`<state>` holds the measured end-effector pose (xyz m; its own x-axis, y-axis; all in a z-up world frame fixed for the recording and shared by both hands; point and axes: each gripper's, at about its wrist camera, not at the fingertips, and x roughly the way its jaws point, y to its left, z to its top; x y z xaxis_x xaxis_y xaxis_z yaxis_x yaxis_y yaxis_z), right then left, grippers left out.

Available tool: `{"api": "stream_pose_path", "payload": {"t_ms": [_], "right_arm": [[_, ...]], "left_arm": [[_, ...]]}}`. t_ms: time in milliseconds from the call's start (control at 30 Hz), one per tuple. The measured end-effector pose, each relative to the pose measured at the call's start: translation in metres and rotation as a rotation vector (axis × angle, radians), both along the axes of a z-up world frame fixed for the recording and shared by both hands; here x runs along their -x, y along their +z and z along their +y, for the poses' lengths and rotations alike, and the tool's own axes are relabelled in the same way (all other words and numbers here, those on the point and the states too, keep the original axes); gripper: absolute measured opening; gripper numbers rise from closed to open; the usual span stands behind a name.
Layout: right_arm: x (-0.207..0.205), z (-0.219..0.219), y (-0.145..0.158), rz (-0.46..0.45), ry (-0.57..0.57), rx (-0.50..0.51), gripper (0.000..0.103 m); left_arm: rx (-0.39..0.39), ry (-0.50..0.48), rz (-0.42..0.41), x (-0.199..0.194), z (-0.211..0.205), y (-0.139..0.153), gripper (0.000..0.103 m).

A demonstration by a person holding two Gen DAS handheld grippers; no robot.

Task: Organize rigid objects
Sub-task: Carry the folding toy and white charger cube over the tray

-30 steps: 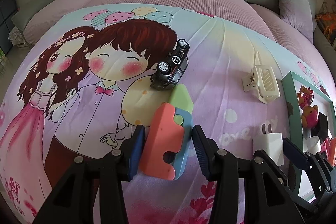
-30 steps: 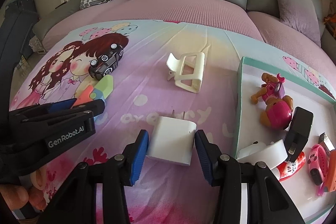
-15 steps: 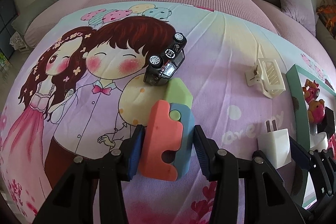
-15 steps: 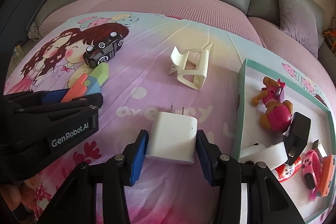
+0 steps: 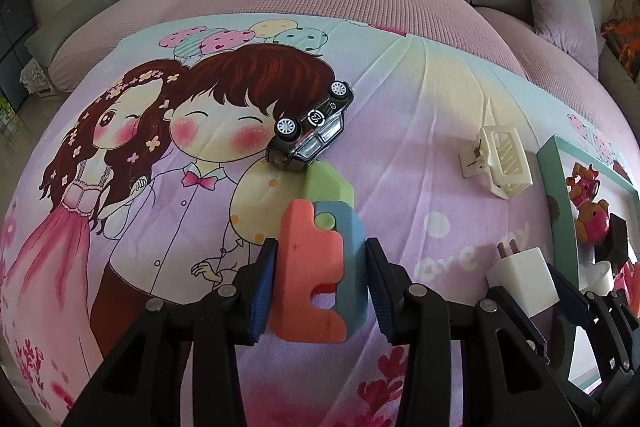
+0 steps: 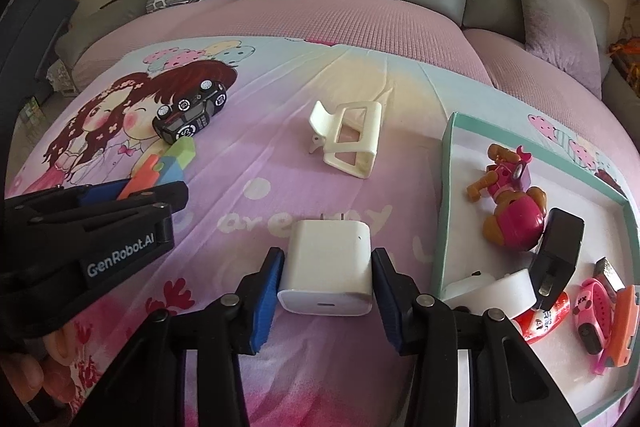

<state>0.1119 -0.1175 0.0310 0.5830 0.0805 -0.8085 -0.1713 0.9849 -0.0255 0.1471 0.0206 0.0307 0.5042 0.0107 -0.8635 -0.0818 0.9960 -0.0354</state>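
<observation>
While my left claw (image 5: 320, 283) tightens, its blue pads have just been closing on the coral, blue and green foam puzzle block (image 5: 318, 259), and now they're pressing both flanks, so that block is gripped, lying on the cartoon-print bedspread (image 5: 400, 155). Just past the block's green tip sits the black toy car (image 5: 310, 129), tipped on its side, wheels showing, touching the foam as far as I can tell. Moving right, there's the cream plastic hair clip (image 6: 346, 137), alone on the lilac patch, well apart from the car. Nearer me, my right claw (image 6: 326, 279) has just been closing too; its pads are snug against the sides of the white wall charger plug (image 6: 326, 263), prongs pointing away, resting on the spread. Further right stands the teal-rimmed shallow box (image 6: 444, 203), holding a pink toy puppy figure (image 6: 512, 203), a black block, a white roll and pink trinkets.
</observation>
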Motion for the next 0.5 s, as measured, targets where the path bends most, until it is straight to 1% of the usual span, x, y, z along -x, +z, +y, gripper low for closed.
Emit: {"api": "stream_pose_path", "payload": {"t_ms": [133, 267, 433, 500], "right_arm": [[0.002, -0.004, 0.008, -0.018, -0.005, -0.023, 0.047], [0.004, -0.009, 0.013, -0.022, -0.009, -0.047, 0.047], [0.011, -0.02, 0.033, -0.092, -0.028, -0.102, 0.047], [0.012, -0.024, 0.038, -0.107, -0.037, -0.116, 0.047]], "left_arm": [[0.004, 0.011, -0.01, 0.001, 0.0, 0.005, 0.044], [0.004, 0.007, -0.036, 0.003, -0.002, 0.015, 0.044], [0.015, 0.002, -0.085, 0.009, -0.005, 0.032, 0.044], [0.018, 0.005, -0.105, 0.011, -0.005, 0.039, 0.044]]}}
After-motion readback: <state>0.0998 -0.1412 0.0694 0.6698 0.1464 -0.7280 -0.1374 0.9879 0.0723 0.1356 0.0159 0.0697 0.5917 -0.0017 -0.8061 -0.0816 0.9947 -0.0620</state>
